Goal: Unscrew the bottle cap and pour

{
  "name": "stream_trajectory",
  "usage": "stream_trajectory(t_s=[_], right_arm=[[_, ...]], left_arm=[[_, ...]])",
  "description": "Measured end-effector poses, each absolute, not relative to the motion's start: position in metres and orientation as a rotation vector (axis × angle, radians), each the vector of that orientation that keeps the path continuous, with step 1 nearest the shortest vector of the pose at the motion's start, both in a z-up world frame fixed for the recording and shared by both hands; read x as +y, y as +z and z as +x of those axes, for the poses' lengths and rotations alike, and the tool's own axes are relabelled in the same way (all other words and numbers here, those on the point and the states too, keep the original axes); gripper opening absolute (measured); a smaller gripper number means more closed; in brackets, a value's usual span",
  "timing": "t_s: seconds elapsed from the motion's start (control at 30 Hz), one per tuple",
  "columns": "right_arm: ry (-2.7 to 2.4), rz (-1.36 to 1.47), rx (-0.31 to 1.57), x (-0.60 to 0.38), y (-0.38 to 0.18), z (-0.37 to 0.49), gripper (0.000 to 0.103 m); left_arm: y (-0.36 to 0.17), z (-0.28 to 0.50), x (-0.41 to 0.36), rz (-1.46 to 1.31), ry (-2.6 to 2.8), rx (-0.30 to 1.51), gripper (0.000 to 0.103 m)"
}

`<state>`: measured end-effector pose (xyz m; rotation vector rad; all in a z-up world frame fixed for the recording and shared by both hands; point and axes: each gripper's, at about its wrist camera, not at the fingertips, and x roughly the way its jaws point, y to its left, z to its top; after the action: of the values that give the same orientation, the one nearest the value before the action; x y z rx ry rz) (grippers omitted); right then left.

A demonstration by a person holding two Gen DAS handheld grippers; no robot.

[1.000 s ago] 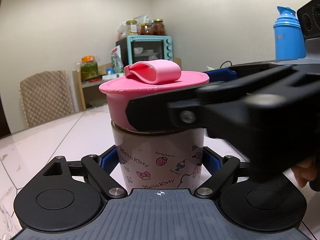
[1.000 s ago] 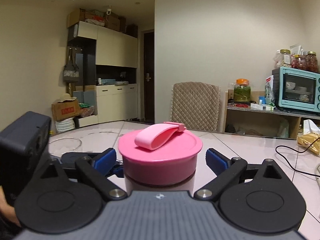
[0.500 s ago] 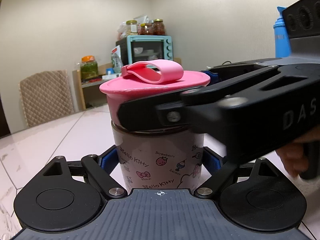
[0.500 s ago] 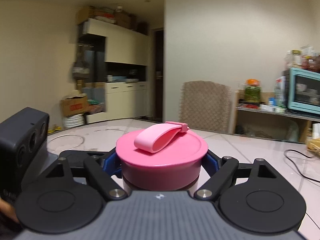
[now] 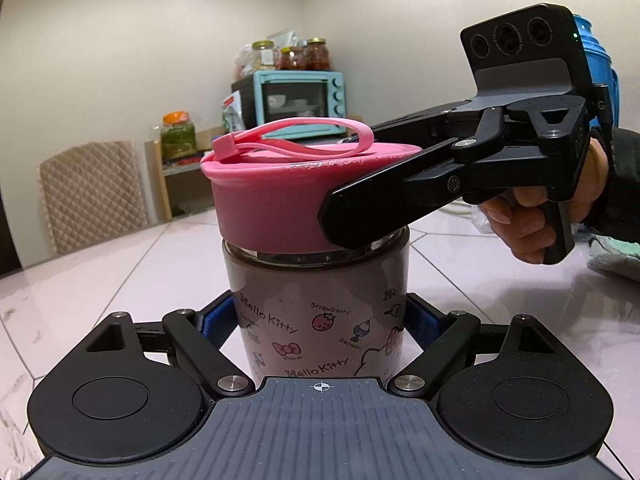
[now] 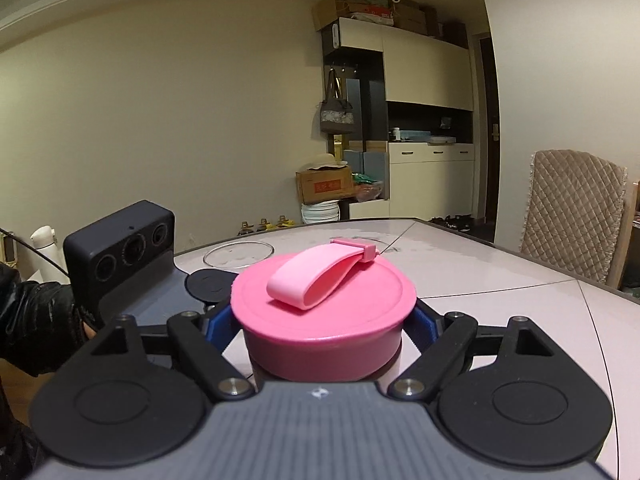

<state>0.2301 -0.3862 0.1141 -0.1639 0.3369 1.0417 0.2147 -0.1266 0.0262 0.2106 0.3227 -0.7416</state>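
Observation:
A Hello Kitty bottle with a wide pink cap stands upright on the pale table. My left gripper is shut on the bottle's body, blue pads against both sides. My right gripper is shut on the pink cap, pads on either side of its rim. In the left wrist view the right gripper reaches in from the right at cap height. The cap's pink strap lies across its top.
A round glass lid lies on the table beyond the bottle. A blue flask stands behind the right gripper, a cloth at the right edge. A quilted chair stands at the far side.
My right gripper has closed on the cap and swung round with it; the strap points a different way. The left gripper and the bottle body have stayed put.

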Motion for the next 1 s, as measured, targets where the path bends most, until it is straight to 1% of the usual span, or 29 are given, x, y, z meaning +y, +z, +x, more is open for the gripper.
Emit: stream_trajectory(t_s=[0.03,0.1,0.2,0.4,0.5,0.63,0.9,0.93,1.0], right_arm=[[1.017,-0.156,0.337,-0.385,0.115,0.226,0.087],[0.949,-0.146,0.333,-0.382,0.117,0.217,0.092],[0.859,-0.14,0.318,-0.378,0.12,0.205,0.095],[0.56,-0.129,0.275,-0.353,0.119,0.161,0.098],[0.473,-0.102,0.275,-0.343,0.112,0.155,0.099],[0.402,-0.125,0.257,-0.327,0.099,0.153,0.099],[0.344,-0.056,0.251,-0.307,0.088,0.162,0.097],[0.336,-0.052,0.25,-0.306,0.087,0.163,0.096],[0.33,-0.055,0.252,-0.305,0.087,0.163,0.087]], left_arm=[[0.026,0.215,-0.126,0.21,-0.742,0.323,0.09],[0.026,0.214,-0.128,0.212,-0.741,0.323,0.09],[0.026,0.214,-0.127,0.211,-0.741,0.323,0.09],[0.027,0.216,-0.13,0.212,-0.741,0.323,0.09],[0.026,0.216,-0.129,0.212,-0.741,0.322,0.09],[0.026,0.216,-0.129,0.212,-0.741,0.322,0.09],[0.027,0.216,-0.129,0.212,-0.741,0.322,0.09],[0.027,0.217,-0.129,0.212,-0.741,0.322,0.09],[0.027,0.217,-0.129,0.211,-0.74,0.322,0.09]])
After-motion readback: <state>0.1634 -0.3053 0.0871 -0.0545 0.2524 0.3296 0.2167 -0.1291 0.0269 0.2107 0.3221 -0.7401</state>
